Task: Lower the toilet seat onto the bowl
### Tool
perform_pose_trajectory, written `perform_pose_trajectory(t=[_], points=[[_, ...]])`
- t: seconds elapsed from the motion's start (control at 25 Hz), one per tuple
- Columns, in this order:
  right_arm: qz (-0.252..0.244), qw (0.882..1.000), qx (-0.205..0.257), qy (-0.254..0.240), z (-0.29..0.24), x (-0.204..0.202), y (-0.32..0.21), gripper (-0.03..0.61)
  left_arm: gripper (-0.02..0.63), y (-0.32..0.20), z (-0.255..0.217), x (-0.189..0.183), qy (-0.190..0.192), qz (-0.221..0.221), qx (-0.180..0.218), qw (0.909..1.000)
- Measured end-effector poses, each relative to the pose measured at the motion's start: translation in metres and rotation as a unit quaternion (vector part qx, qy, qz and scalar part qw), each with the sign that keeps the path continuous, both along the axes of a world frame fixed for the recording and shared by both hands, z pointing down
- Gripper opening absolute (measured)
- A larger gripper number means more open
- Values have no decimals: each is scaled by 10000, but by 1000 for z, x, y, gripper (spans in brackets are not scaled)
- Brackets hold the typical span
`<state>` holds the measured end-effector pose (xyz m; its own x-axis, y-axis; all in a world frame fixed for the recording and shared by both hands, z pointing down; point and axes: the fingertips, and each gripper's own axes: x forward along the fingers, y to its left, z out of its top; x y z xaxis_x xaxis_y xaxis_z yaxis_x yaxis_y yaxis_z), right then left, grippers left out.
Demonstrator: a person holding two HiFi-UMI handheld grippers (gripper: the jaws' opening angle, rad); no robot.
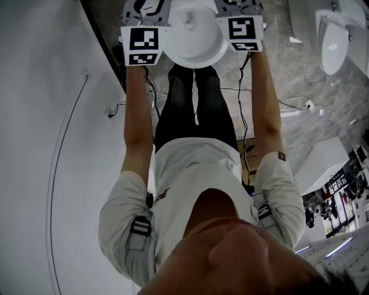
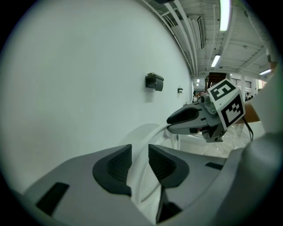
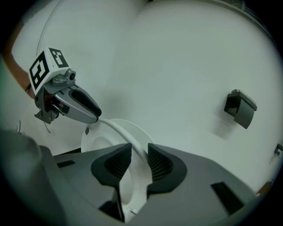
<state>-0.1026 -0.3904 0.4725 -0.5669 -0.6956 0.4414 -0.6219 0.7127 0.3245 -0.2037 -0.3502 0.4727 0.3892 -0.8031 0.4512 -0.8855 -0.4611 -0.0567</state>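
The white toilet (image 1: 193,34) stands at the top middle of the head view, past the person's legs. My left gripper (image 1: 144,17) and right gripper (image 1: 242,11) flank it, their marker cubes facing the camera. In the left gripper view the white seat rim (image 2: 148,137) runs up between the dark pads of my left gripper (image 2: 139,164), with the right gripper (image 2: 188,120) beyond. In the right gripper view the curved seat rim (image 3: 119,130) passes between the pads of my right gripper (image 3: 139,163), and the left gripper (image 3: 82,106) is opposite. Neither pair of pads visibly presses on the rim.
A white wall (image 2: 88,66) rises close behind the toilet, with a small black box (image 3: 239,108) mounted on it. Cables (image 1: 288,106) trail over the grey floor. White urinals (image 1: 333,43) hang at the right of the head view.
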Motion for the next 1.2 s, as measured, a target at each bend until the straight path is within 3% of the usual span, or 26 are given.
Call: perform_pose_trajectory(t=[0.76,1.2], points=[[55,9999,62,-58,-7,16,52,135,121,42,-3,17,117,283,-42,9995],[-6,10000,-53,-74,0,29,85,143,127,75,3,29,367,379,-135,9985]])
